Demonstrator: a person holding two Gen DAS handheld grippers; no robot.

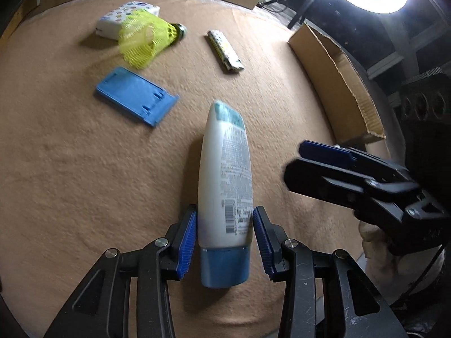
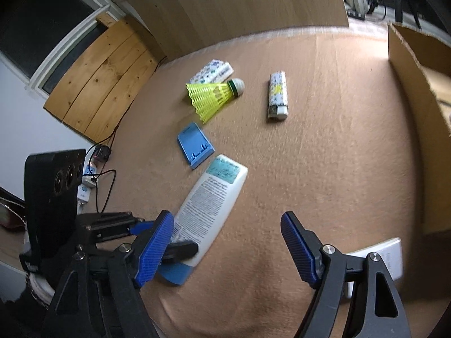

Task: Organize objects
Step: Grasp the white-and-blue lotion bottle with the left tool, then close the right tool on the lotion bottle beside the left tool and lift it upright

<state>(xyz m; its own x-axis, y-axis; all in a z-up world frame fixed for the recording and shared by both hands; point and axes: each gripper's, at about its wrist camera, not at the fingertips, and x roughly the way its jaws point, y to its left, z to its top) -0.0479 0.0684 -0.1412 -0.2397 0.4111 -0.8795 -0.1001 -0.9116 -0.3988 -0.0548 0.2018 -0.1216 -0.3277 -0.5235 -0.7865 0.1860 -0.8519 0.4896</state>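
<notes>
Objects — one tube [image 1: 222,174], shuttlecock [image 1: 146,38], lighter [image 1: 225,50], blue stand [image 1: 135,95], tissue pack [image 1: 124,17].

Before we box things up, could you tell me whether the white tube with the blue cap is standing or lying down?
Lying down: the white tube with the blue cap rests lengthwise on the tan cloth.

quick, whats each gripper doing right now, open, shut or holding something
Left gripper: open, jaws straddling the white tube, pads not pressing it.
Right gripper: open, nothing between its jaws.
</notes>
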